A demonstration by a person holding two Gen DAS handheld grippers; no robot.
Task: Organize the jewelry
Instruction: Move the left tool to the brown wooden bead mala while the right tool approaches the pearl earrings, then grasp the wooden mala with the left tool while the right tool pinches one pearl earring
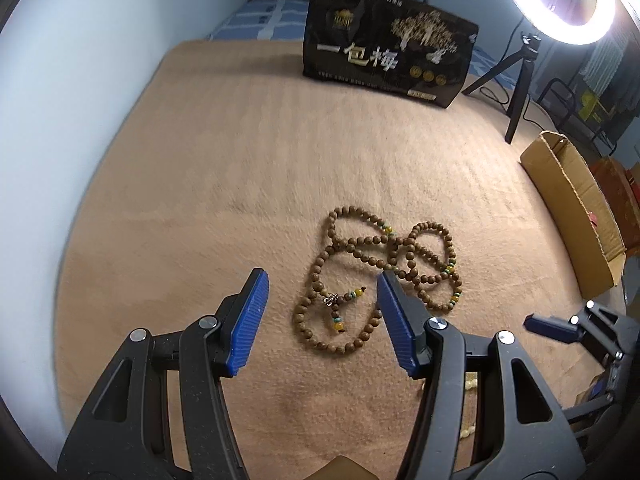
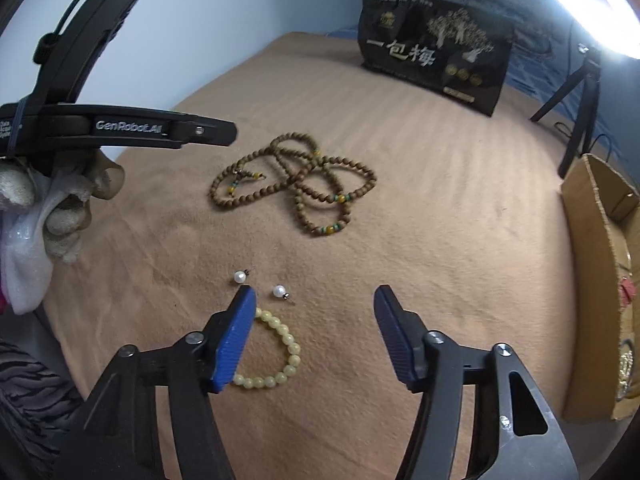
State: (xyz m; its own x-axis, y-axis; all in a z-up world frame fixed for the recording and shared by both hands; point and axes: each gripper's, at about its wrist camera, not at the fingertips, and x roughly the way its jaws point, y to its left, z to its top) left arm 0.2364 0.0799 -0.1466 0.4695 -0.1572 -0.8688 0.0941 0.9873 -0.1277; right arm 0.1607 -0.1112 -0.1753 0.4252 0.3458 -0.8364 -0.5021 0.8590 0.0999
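My left claw (image 1: 322, 286) stands wide, both blue ribbed pads parted and nothing between them. It hovers over the tan plush blanket (image 1: 240, 184), and the long strand of brown wooden beads (image 1: 376, 276) lies directly ahead, coiled in overlapping loops with yellow and green accent beads (one loop passes behind the right pad in the left wrist view, so I cannot tell whether they touch).

My right claw (image 2: 314, 294) is likewise wide and holds nothing. In the right wrist view, the pale yellow round-bead bracelet (image 2: 276, 354) lies flat on the blanket, partly hidden behind the left pad. Two white pearl stud earrings lie just beyond it: one (image 2: 239, 277) close to the pad tip, the other (image 2: 279, 291) slightly to the right. The wooden strand lies farther out, well apart from these three pieces.

An open brown cardboard box (image 2: 596, 280) sits at the blanket's right edge. A black printed gift bag (image 1: 388, 44) stands upright at the far side, with a lit ring light (image 1: 560, 0) on a black tripod beside it.
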